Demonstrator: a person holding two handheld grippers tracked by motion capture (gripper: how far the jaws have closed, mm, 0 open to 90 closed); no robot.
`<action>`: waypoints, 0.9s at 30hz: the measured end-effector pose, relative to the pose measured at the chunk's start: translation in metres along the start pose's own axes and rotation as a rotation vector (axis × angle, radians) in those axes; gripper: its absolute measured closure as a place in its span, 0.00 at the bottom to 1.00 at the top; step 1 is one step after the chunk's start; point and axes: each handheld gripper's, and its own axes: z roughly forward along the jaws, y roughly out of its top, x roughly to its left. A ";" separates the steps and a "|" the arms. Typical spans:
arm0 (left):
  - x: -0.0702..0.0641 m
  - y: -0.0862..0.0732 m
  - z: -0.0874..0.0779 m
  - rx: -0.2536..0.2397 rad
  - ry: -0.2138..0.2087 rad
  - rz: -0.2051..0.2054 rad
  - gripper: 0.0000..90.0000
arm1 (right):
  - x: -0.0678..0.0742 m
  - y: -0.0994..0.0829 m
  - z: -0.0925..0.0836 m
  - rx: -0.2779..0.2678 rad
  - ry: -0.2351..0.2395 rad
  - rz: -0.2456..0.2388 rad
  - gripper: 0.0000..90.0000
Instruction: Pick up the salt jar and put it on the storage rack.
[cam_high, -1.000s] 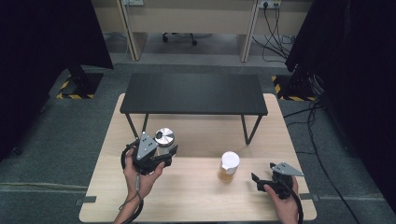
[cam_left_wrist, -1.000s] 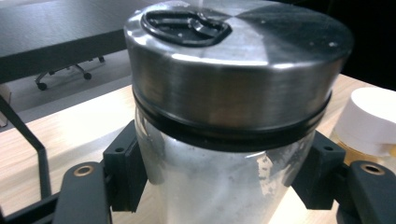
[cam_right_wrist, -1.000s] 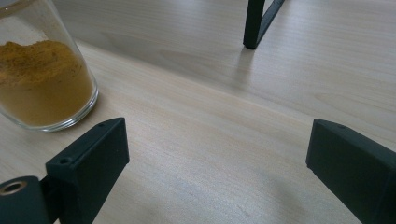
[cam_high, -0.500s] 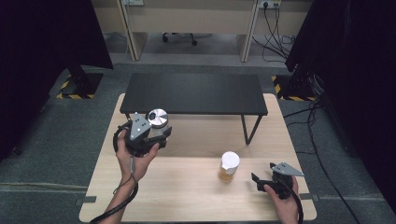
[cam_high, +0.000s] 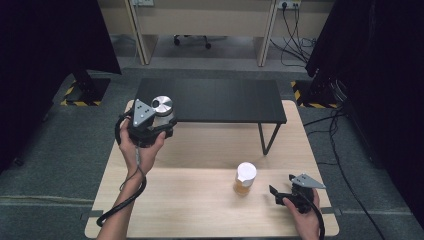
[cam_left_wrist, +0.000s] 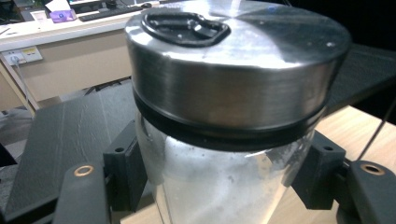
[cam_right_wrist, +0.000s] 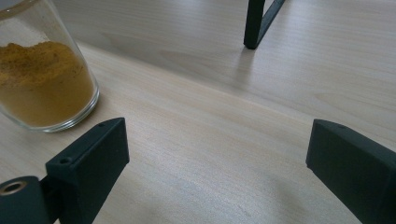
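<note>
From above, the left gripper (cam_high: 150, 131) holds a steel-lidded glass jar (cam_high: 161, 111) at the far left by the black shelf (cam_high: 215, 100); its own view shows jaws clamped on slick, breakable glass below the lid (cam_left_wrist: 238, 65), while the right gripper (cam_right_wrist: 215, 172) gapes near the spice jar (cam_right_wrist: 42, 79).

Grey carpet floor (cam_high: 60, 150), black curtains (cam_high: 45, 40)

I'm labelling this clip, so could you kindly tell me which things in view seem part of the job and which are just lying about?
In play, as far as I can judge:
- left gripper, shut on the steel-lidded glass jar, held up near the black shelf
- right gripper, open, beside the jar of orange-brown powder

Just lying about:
- floor cables
- wall sockets
</note>
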 end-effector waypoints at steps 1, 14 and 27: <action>0.000 0.002 0.002 0.003 0.003 0.003 0.35 | 0.000 0.000 0.000 0.000 0.001 0.001 0.07; 0.006 0.016 0.034 0.037 0.075 -0.008 0.35 | -0.002 0.000 0.000 0.000 0.007 0.002 0.07; 0.007 0.006 0.053 0.039 0.132 -0.033 0.35 | -0.002 0.000 0.000 0.000 0.009 -0.001 0.07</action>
